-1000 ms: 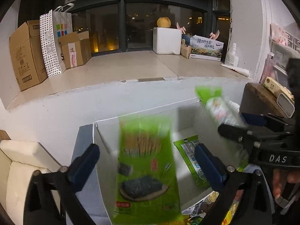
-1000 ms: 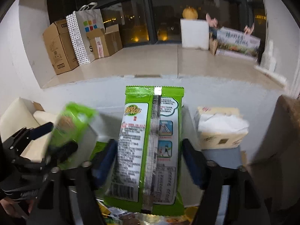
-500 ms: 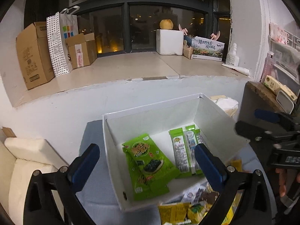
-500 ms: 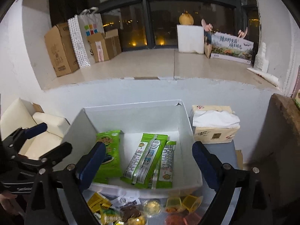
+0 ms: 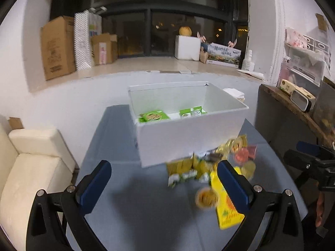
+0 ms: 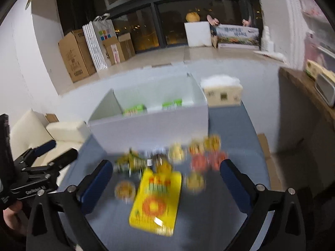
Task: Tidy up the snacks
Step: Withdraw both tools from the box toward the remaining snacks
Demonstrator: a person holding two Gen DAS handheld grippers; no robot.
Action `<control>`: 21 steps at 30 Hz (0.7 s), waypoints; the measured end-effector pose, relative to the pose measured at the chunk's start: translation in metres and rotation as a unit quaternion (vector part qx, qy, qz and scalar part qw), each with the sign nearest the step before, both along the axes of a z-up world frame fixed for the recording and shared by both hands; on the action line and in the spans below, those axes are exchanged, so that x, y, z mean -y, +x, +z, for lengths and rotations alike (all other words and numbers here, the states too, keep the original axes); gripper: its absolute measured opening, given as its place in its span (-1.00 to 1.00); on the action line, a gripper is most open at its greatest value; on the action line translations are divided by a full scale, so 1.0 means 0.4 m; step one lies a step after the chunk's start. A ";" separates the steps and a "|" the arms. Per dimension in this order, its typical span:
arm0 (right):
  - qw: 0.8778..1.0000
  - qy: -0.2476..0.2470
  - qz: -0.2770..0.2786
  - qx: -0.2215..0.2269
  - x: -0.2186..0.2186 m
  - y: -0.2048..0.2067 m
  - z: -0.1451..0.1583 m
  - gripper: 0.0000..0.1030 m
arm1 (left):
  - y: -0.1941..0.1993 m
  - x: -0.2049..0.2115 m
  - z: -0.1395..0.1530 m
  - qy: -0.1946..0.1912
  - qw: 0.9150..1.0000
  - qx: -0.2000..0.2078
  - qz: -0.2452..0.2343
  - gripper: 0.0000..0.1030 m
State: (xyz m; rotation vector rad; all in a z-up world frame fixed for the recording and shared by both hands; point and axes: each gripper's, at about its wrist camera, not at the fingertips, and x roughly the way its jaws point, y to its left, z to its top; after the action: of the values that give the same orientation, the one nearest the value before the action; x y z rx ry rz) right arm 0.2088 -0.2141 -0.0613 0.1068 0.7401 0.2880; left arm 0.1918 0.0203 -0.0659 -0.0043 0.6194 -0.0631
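White open box (image 5: 188, 138) at frame centre holding green snack packets (image 5: 153, 116), grey-blue bench (image 5: 134, 205), bright yellow packet with an orange ring motif (image 6: 156, 201), red-orange jelly cups (image 6: 207, 161), cream sofa (image 5: 31, 167) lower left, brown cardboard cartons (image 5: 57, 46) upper left, black tongs with blue pads (image 5: 94, 186)

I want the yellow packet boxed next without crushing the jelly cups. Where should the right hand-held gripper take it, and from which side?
Probably across its two long edges near the near end, coming down from above. The yellow packet lies flat on the table, long axis pointing toward the box; its far end crowds the cups, the near end is free. The right hand-held gripper is opening, nothing between its jaws.
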 end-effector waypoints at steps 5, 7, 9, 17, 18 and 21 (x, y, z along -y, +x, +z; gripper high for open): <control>0.999 -0.016 0.006 -0.046 -0.034 -0.050 -0.107 1.00 | -0.097 -0.001 -0.045 -0.012 0.999 -0.038 -0.009 1.00; 0.998 -0.027 0.008 -0.050 -0.052 -0.055 -0.135 1.00 | -0.122 0.003 -0.055 -0.007 0.999 -0.043 -0.009 1.00; 0.998 -0.038 0.012 -0.052 -0.076 -0.045 -0.161 1.00 | -0.140 0.004 -0.062 -0.005 0.999 -0.048 -0.011 1.00; 0.993 -0.089 0.001 -0.082 -0.153 0.037 -0.265 1.00 | -0.142 -0.022 -0.068 -0.018 0.998 -0.060 -0.005 1.00; 0.991 -0.102 -0.004 -0.082 -0.160 0.049 -0.275 1.00 | -0.140 -0.025 -0.070 -0.019 0.998 -0.061 -0.005 1.00; 0.988 -0.116 -0.004 -0.098 -0.174 0.078 -0.307 1.00 | -0.135 -0.034 -0.079 -0.022 0.997 -0.068 -0.007 1.00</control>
State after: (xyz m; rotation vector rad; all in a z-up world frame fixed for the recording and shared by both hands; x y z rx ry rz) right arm 0.2401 -0.1443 -0.1840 -0.0842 0.9634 0.1834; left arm 0.1379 0.0339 -0.0975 -0.0478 0.7545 -0.0913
